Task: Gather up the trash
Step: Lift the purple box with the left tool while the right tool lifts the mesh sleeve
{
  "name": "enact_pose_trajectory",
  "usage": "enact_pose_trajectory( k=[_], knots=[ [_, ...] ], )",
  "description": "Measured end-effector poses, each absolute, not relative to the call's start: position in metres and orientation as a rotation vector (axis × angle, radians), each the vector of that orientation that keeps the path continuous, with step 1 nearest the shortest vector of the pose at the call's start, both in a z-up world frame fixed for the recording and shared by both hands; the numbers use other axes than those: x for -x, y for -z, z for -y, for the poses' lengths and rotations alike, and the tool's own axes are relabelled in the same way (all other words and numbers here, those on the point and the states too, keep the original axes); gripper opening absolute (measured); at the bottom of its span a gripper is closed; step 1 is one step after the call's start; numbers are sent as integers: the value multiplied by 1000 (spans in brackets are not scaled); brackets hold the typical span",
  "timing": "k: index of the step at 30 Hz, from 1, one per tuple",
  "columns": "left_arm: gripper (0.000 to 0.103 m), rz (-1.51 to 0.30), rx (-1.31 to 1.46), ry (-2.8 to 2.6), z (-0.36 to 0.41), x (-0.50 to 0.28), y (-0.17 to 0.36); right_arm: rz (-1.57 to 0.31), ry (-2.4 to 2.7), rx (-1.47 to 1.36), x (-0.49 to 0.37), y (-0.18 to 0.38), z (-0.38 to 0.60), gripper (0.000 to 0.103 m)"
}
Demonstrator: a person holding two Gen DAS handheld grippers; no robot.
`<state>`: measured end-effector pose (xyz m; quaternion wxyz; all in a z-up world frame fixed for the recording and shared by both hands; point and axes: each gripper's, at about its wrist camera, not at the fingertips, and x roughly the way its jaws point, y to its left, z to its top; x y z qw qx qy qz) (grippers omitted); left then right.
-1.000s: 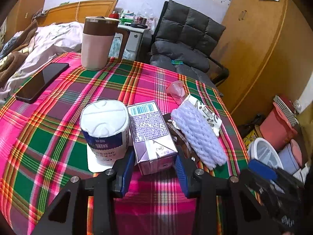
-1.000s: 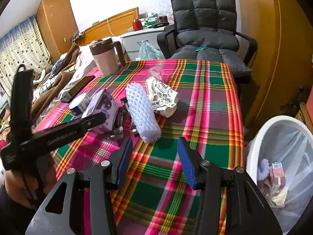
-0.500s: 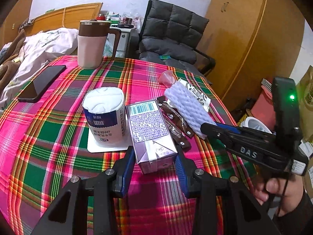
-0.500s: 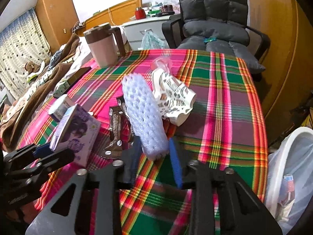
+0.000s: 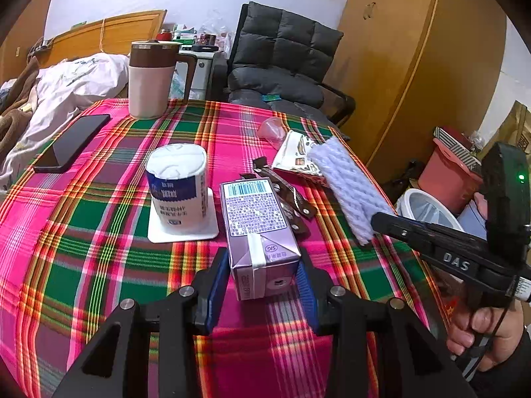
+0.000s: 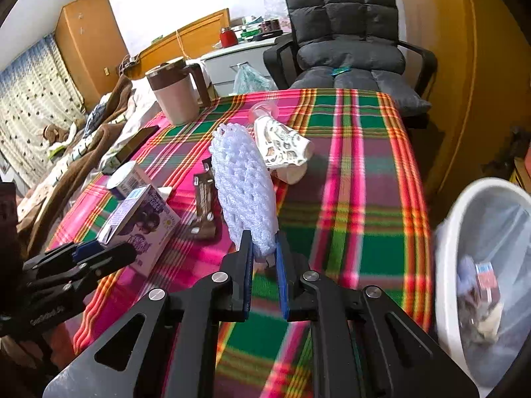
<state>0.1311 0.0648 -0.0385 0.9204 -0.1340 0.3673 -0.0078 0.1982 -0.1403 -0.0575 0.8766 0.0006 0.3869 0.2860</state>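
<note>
My left gripper is shut on a purple drink carton that lies on the plaid tablecloth; the carton also shows in the right wrist view. My right gripper is shut on the near end of a white foam net sleeve, lifted off the cloth; the sleeve also shows in the left wrist view. Brown snack wrappers, a crumpled patterned paper cup and a small clear plastic cup lie around it.
A white trash bin with a liner and some trash stands off the table's right edge. A tissue roll on a coaster, a black phone and a pink mug sit on the table. A grey chair stands behind.
My right gripper moved forward and closed on the foam sleeve, then raised its near end. My left gripper stays clamped on the carton.
</note>
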Motion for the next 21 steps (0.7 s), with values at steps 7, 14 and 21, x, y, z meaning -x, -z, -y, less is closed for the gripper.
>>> enact_pose_trajectory(
  k=[7,14,21],
  knots=[
    [39,-744,255,46,-47,-114,28,-797,-576,-42,-178,51,155,15],
    [39,-739,234,87,-25,-99,19,-781,-542,-72,-164,47,169,15],
    [39,-726,218,119,-7,-90,8,-750,-518,-82,-154,39,179,15]
  ],
)
